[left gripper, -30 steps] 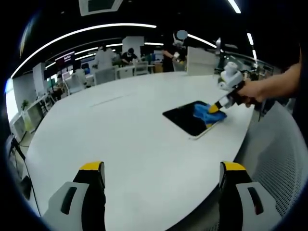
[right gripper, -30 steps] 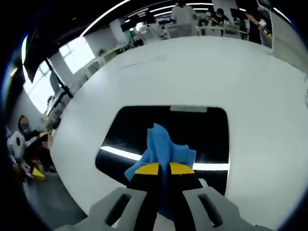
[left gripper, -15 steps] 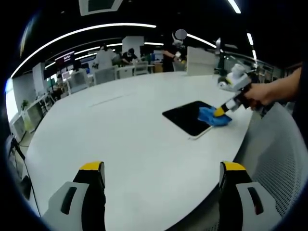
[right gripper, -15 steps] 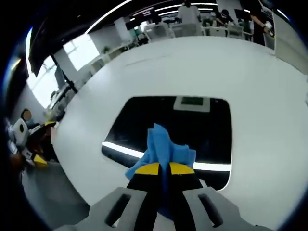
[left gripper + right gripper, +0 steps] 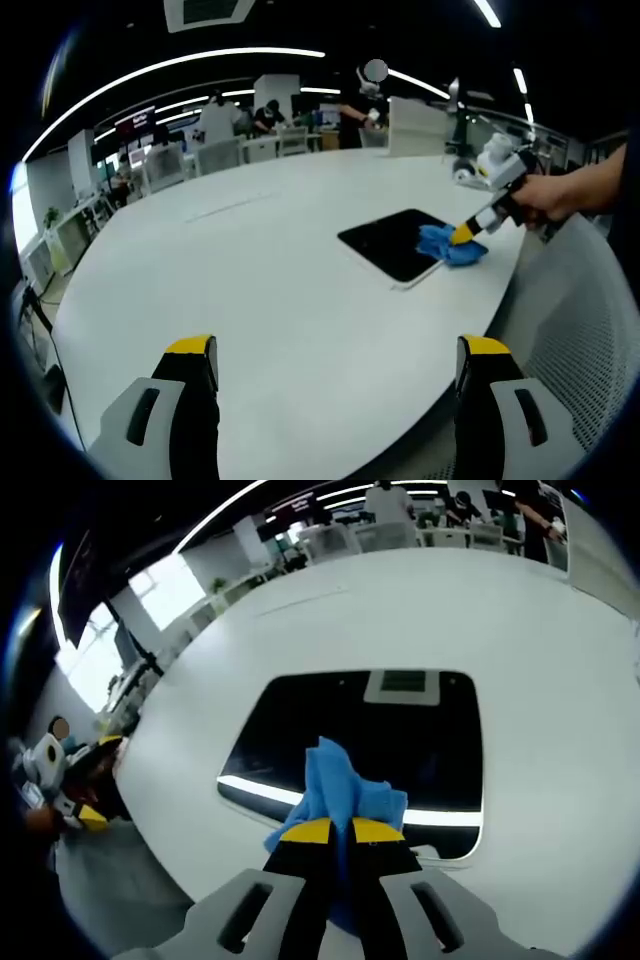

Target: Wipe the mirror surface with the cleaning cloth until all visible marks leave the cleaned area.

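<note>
Right of centre in the left gripper view, the mirror point(image 5: 395, 243) lies flat on the white tabletop point(image 5: 260, 290), a dark rounded rectangle close to the tabletop's near edge. In the right gripper view the mirror point(image 5: 400, 735) sits in the middle of the frame, its glass reflecting ceiling light strips and a vent panel. I can't make out any smudges on it from these views, so how much is left to clean is hard to say.

The cleaning cloth point(image 5: 340, 790), a bunched blue rag, sits at the mirror's near edge, low in the centre of the right gripper view. The right tool point(image 5: 332, 830) has its yellow-tipped jaws closed tight on the cloth, with a fold sticking up above them. In the left gripper view the cleaning cloth point(image 5: 452, 245) rests at the right corner of the glass, partly spilling over onto the tabletop, with the right tool point(image 5: 466, 235) angled down into it from a person's hand point(image 5: 545, 195) at the right edge.

The left tool point(image 5: 335, 350) hangs well back from the mirror over bare tabletop, jaws wide apart and holding nothing.

To wipe well from here, I'd say the cloth should be pressed flat and drawn across the glass in overlapping passes, keeping pressure light enough that the mirror doesn't slide toward the edge nearby. The free left tool could steady a corner.
</note>
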A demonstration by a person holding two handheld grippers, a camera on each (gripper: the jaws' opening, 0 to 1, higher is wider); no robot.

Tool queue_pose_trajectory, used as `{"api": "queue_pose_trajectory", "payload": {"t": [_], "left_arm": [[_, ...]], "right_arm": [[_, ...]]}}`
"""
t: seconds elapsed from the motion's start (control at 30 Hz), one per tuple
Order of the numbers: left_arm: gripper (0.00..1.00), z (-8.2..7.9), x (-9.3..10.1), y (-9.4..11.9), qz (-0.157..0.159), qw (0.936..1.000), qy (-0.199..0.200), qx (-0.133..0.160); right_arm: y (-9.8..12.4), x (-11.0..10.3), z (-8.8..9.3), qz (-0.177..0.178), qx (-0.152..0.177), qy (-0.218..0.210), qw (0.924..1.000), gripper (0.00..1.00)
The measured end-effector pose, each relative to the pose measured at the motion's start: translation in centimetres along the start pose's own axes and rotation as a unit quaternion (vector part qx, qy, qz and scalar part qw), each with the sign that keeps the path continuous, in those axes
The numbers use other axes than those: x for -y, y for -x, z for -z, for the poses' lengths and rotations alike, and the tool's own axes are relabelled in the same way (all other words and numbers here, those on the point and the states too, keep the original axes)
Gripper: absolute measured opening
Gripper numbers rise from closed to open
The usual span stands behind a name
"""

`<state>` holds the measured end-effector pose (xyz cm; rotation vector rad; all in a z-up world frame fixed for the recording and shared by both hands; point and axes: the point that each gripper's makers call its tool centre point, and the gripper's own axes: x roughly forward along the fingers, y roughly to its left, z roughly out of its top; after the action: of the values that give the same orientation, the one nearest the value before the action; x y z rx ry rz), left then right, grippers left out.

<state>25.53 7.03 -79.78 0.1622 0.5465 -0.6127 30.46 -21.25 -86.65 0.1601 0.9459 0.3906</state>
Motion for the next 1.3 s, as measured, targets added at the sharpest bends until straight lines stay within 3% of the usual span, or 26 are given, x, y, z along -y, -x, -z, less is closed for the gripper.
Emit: {"api": "queue_pose_trajectory", "payload": {"t": [0.4,1.3], "left_arm": [[0.99,0.0,-0.1,0.0,-0.002,1.0,0.0,0.0],[0.99,0.2,0.2,-0.1,0.004,1.0,-0.003,-0.006]], "right_arm": [[0.2,0.4,0.1,-0.003,-0.002,0.01,0.9999,0.01],[2.1,4.3,0.4,0.021,0.018,-0.016,0.9995,0.01]]}}
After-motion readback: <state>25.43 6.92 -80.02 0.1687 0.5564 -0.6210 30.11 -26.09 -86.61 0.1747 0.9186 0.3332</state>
